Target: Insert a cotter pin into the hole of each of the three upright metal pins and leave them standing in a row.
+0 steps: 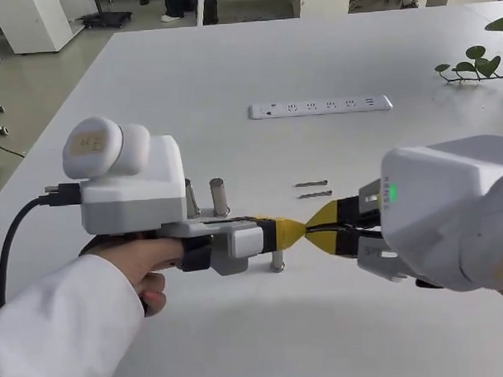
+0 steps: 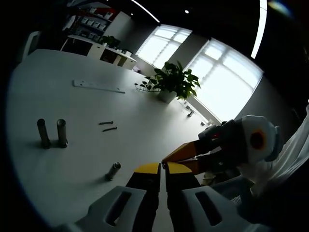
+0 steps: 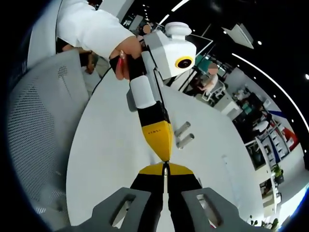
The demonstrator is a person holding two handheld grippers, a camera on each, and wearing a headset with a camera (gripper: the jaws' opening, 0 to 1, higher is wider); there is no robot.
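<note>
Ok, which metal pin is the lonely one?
On the white table, find where the left tool and right tool point tip to tip. A lone metal pin is just below them; the other two pins stand together behind the left tool.

You are holding the left gripper (image 1: 296, 230) and right gripper (image 1: 316, 228) tip to tip above the table (image 1: 231, 73). One pin (image 1: 277, 262) is sitting just below them. Two more pins (image 1: 219, 196) are standing side by side behind the left gripper. Cotter pins (image 1: 311, 184) are lying right of those, and a power strip (image 1: 320, 107) is lying farther back.
</note>
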